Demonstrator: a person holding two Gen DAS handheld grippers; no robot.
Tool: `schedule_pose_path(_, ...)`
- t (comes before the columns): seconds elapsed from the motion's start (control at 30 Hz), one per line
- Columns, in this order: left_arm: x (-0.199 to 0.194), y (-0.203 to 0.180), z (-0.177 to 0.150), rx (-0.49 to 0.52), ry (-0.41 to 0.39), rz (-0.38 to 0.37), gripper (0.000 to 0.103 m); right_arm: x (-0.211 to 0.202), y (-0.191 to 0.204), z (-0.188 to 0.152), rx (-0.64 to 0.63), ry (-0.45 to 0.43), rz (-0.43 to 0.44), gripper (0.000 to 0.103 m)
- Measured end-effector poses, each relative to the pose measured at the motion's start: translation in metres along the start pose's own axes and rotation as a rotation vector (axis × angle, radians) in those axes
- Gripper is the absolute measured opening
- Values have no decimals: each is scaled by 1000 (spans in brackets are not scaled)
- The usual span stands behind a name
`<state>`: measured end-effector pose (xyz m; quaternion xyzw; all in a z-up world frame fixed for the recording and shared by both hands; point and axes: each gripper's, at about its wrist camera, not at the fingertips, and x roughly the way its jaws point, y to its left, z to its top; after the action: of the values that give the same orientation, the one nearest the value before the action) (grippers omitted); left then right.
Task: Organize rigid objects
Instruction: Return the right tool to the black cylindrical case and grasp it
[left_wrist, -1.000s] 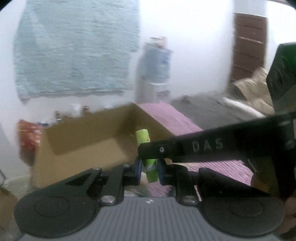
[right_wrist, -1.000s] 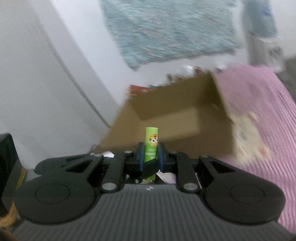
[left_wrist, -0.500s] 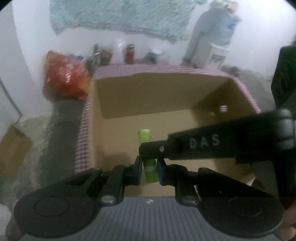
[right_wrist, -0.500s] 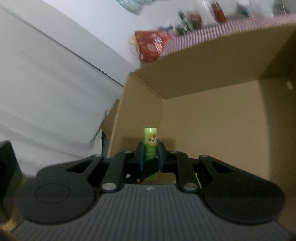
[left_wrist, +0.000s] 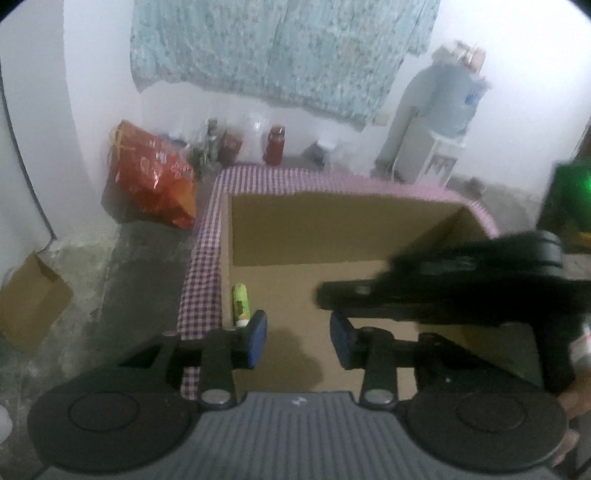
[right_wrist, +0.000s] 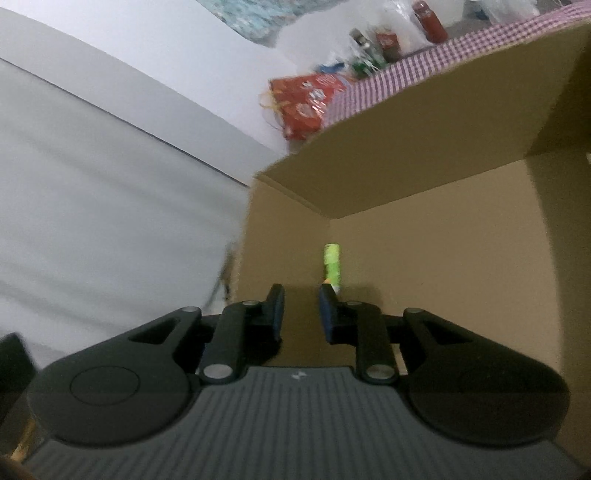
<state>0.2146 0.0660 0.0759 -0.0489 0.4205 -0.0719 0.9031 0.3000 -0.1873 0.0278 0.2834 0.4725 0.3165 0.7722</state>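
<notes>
**Green tube in a cardboard box, both grippers released**

A small green tube (left_wrist: 240, 304) lies on the floor of an open cardboard box (left_wrist: 332, 229), close to the box's left wall. In the right wrist view a green tube (right_wrist: 332, 266) shows inside the box (right_wrist: 443, 258), just beyond the right finger's tip; whether this is the same tube, or whether it rests or falls, cannot be told from the blurred picture.

The left gripper (left_wrist: 298, 338) hangs over the box with its jaws opening and nothing between them. Its blue pads (left_wrist: 257, 338) stand apart, the left one just beside the tube's near end. The right gripper (right_wrist: 301, 311) points into the box's near left corner, its jaws also opening and empty. From the left wrist view the right gripper (left_wrist: 443, 288) appears as a dark blurred bar crossing the right side of the box.

The box sits on a table covered with a purple checked cloth (left_wrist: 201, 280). Beyond the table, against a white wall, are a red bag (left_wrist: 151, 177), several jars (left_wrist: 275, 146) and a water dispenser (left_wrist: 436, 129). A pale blue patterned cloth (left_wrist: 277, 51) hangs on the wall. Another small box (left_wrist: 29, 299) stands on the grey floor at left.
</notes>
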Motion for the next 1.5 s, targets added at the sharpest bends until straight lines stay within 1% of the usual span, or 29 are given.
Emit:
schedule_pose_path(0.1, -30, -7, -8, 22, -52, -26, 46, -46, 3, -14, -23, -36, 34, 23)
schedule_pose_path(0.17, -51, -15, -17, 51, -89, -38, 52, -87, 3, -30, -55, -74, 54, 25)
schedule_pose_path(0.23, -69, -25, -29, 88, -125, -60, 57, -131, 2, -51, -81, -132, 75, 29)
schedule_pose_path(0.3, -81, -36, -43, 119, -152, -88, 59, -172, -8, -75, -90, -199, 83, 34)
schedule_pose_path(0.37, -86, -49, -60, 144, -161, -124, 62, -204, -23, -101, -84, -260, 61, 41)
schedule_pose_path(0.4, -85, -57, -67, 157, -161, -142, 62, -220, -35, -117, -72, -293, 36, 42)
schedule_pose_path(0.43, -83, -66, -76, 175, -156, -164, 62, -231, -46, -132, -59, -321, 1, 43)
schedule_pose_path(0.5, -73, -83, -92, 209, -141, -211, 63, -238, -72, -155, -7, -357, -82, 44)
schedule_pose_path(0.57, -56, -102, -110, 244, -106, -259, 63, -237, -95, -176, 43, -375, -149, 44)
schedule_pose_path(0.63, -36, -124, -125, 279, -58, -281, 63, -231, -114, -193, 87, -381, -206, 44)
schedule_pose_path(0.73, -8, -155, -142, 333, 1, -300, 62, -211, -136, -200, 128, -376, -280, 45)
schedule_pose_path(0.77, 0, -162, -147, 352, 12, -305, 62, -193, -139, -199, 129, -368, -307, 45)
schedule_pose_path(0.87, 18, -186, -158, 402, 42, -314, 61, -183, -144, -197, 79, -342, -390, 45)
schedule_pose_path(0.93, 24, -198, -165, 421, 44, -313, 61, -174, -142, -192, 29, -326, -445, 45)
schedule_pose_path(0.97, 26, -202, -168, 432, 48, -306, 56, -168, -140, -191, 8, -321, -465, 45)
schedule_pose_path(1.0, 29, -204, -170, 442, 50, -302, 53, -162, -141, -189, -13, -315, -482, 45)
schedule_pose_path(1.13, 39, -218, -176, 491, 64, -291, 45, -147, -140, -182, -76, -281, -532, 43)
schedule_pose_path(1.2, 39, -219, -181, 512, 69, -287, 42, -145, -142, -184, -89, -274, -531, 41)
schedule_pose_path(1.27, 40, -222, -184, 534, 68, -279, 41, -146, -141, -187, -122, -276, -547, 37)
schedule_pose_path(1.33, 43, -226, -185, 555, 72, -264, 41, -148, -141, -192, -140, -279, -552, 36)
schedule_pose_path(1.5, 53, -238, -188, 584, 114, -266, 41, -157, -147, -201, -112, -298, -527, 36)
